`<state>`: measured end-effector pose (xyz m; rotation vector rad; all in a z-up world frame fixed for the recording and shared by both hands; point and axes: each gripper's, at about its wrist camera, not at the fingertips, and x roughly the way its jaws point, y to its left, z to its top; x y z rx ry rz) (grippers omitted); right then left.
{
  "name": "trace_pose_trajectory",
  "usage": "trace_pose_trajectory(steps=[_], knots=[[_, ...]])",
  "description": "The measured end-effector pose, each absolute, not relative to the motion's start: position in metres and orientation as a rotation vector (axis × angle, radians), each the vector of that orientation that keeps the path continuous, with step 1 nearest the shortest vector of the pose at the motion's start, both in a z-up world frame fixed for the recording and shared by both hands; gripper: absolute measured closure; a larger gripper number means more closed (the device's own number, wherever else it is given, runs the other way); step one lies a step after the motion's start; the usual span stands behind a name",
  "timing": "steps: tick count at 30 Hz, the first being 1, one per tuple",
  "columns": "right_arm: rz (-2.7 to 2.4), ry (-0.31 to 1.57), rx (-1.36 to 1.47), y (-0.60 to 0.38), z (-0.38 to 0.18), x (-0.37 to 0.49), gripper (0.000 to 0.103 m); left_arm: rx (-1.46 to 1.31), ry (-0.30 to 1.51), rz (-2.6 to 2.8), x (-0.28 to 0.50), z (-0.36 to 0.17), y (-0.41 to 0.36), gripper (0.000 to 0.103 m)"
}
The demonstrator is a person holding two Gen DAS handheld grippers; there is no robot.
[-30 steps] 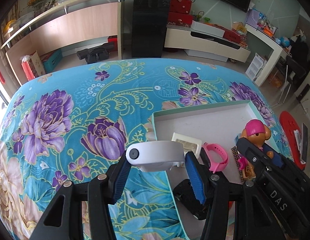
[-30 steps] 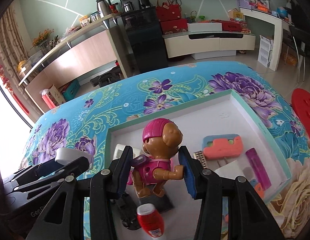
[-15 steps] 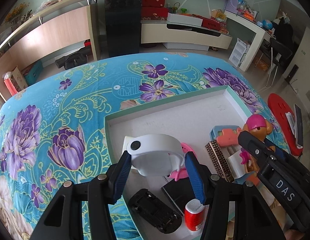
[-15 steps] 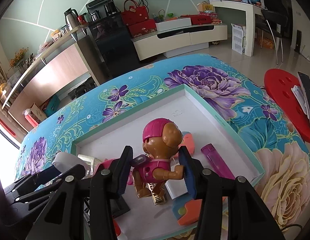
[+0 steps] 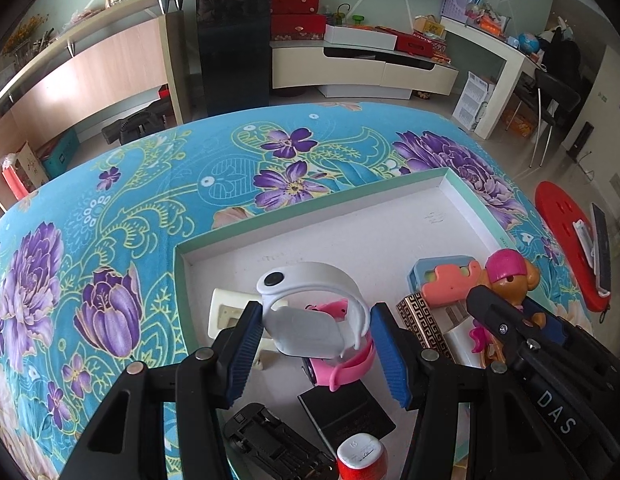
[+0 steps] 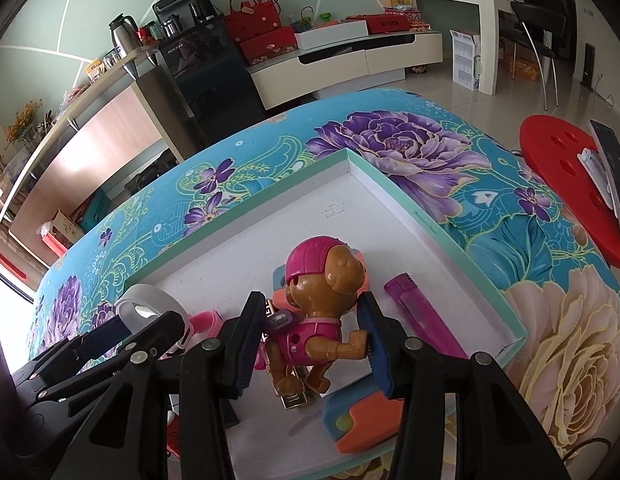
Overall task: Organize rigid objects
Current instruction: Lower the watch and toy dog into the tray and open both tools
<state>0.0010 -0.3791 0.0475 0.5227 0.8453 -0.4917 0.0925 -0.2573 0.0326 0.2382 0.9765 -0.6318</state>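
My left gripper [image 5: 316,354] holds a white smartwatch [image 5: 310,312] between its blue pads, just above the white tray [image 5: 350,236] and over a pink watch [image 5: 346,364]. My right gripper [image 6: 310,344] is shut on a brown dog figure [image 6: 322,312] with a pink cap, held over the tray [image 6: 350,160] near its right side. The dog also shows in the left wrist view [image 5: 510,276], and the white watch in the right wrist view [image 6: 146,304].
The tray lies on a blue floral cloth [image 5: 110,220]. In it lie a coral and blue block [image 5: 446,284], a gold-patterned lighter [image 5: 426,320], a black car [image 5: 270,444], a black box [image 5: 346,412], a red-capped bottle [image 5: 362,456], a purple lighter [image 6: 422,316] and a cream plate [image 5: 226,312].
Both grippers have moved right and forward over the tray with their objects. The white watch has tilted and now hangs lower, over the pink watch.
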Motion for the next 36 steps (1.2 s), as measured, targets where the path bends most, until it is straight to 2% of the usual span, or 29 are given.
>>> trace_pose_trajectory(steps=[11,16,23,36], knots=[[-0.511,0.895,0.544,-0.386,0.032,0.003,0.054,0.238,1.012,-0.636,0.095,0.019,-0.264,0.043],[-0.511,0.895,0.548,-0.388,0.032,0.002,0.053,0.231,1.029,-0.620,0.098,0.016,-0.262,0.033],[-0.513,0.903,0.541,-0.387,0.033,0.003,0.053,0.237,1.045,-0.606,0.099,0.014,-0.260,0.030],[-0.514,0.901,0.515,-0.383,0.038,0.005,0.051,0.207,1.029,-0.567,0.103,0.029,-0.237,0.030]])
